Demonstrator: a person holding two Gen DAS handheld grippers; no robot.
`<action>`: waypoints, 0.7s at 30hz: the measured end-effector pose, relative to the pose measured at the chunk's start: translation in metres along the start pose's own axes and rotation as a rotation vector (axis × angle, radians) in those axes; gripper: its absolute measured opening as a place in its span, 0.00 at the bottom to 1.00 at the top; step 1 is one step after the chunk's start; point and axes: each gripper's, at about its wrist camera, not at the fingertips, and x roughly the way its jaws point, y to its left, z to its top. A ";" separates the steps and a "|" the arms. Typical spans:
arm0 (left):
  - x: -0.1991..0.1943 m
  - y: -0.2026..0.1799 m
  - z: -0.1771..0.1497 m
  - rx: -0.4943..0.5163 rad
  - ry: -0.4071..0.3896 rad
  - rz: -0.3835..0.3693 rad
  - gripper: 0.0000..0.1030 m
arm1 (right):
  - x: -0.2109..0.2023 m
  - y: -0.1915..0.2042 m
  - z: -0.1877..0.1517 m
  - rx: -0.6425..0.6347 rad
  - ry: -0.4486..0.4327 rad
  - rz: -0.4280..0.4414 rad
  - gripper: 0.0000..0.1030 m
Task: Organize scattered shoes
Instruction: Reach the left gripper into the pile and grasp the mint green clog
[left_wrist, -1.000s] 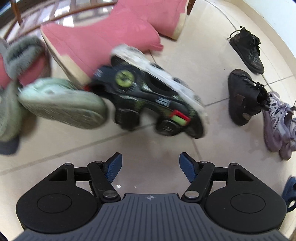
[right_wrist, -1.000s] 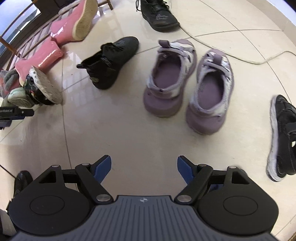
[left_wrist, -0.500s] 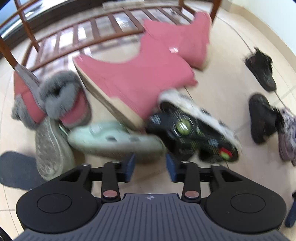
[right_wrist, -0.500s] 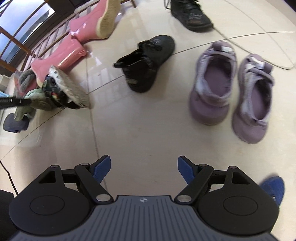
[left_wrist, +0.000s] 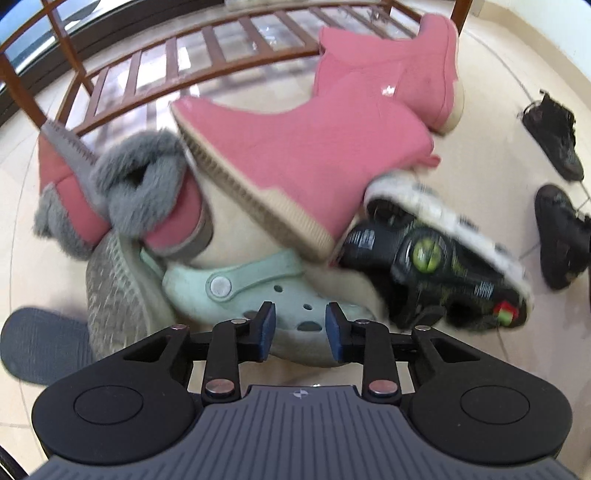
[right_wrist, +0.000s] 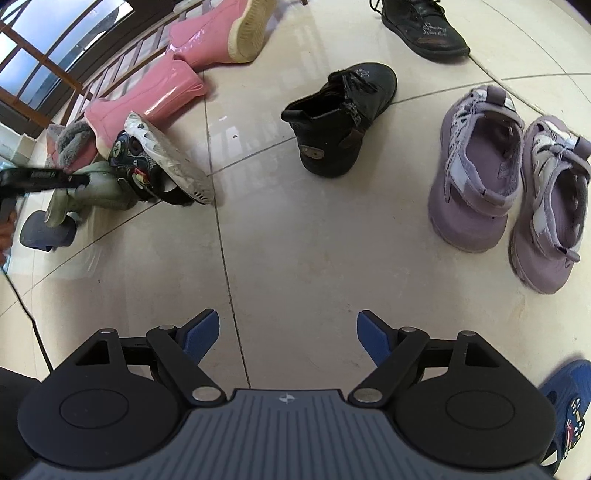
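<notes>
A pile of shoes lies on the tile floor by a wooden rack (left_wrist: 184, 55). In it are two pink boots (left_wrist: 314, 155), a fur-lined pink slipper (left_wrist: 147, 192), a mint clog (left_wrist: 236, 284) and a black-and-green sandal (left_wrist: 428, 266) on its side. My left gripper (left_wrist: 299, 325) points down over the mint clog with a narrow gap. The clog's perforated top shows between the pads, and I see no pad pressing on it. My right gripper (right_wrist: 288, 332) hangs wide open over bare tile, nothing between its fingers. The left gripper (right_wrist: 79, 181) also shows at the clog (right_wrist: 99, 188) in the right wrist view.
A black ankle boot (right_wrist: 343, 114) lies ahead of the right gripper, its mate (right_wrist: 424, 26) farther back. A purple sneaker pair (right_wrist: 476, 173) stands to the right and a blue clog (right_wrist: 565, 410) at the bottom right. A grey-soled shoe (left_wrist: 118, 295) and a dark slipper (left_wrist: 40, 343) lie left of the mint clog.
The left gripper's jaws have narrowed, and it has shifted from the black-and-green sandal to over the mint clog. The right gripper has drifted left, so the purple sneakers sit farther right.
</notes>
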 end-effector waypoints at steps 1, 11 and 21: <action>0.001 0.002 -0.004 -0.009 0.015 -0.003 0.33 | 0.001 -0.001 0.000 0.002 0.002 -0.002 0.84; -0.002 -0.004 -0.022 0.094 -0.039 0.050 0.37 | 0.005 -0.002 0.000 0.010 0.014 0.007 0.84; 0.022 0.010 -0.005 0.131 0.015 0.055 0.41 | 0.013 0.013 0.000 0.020 0.026 0.083 0.85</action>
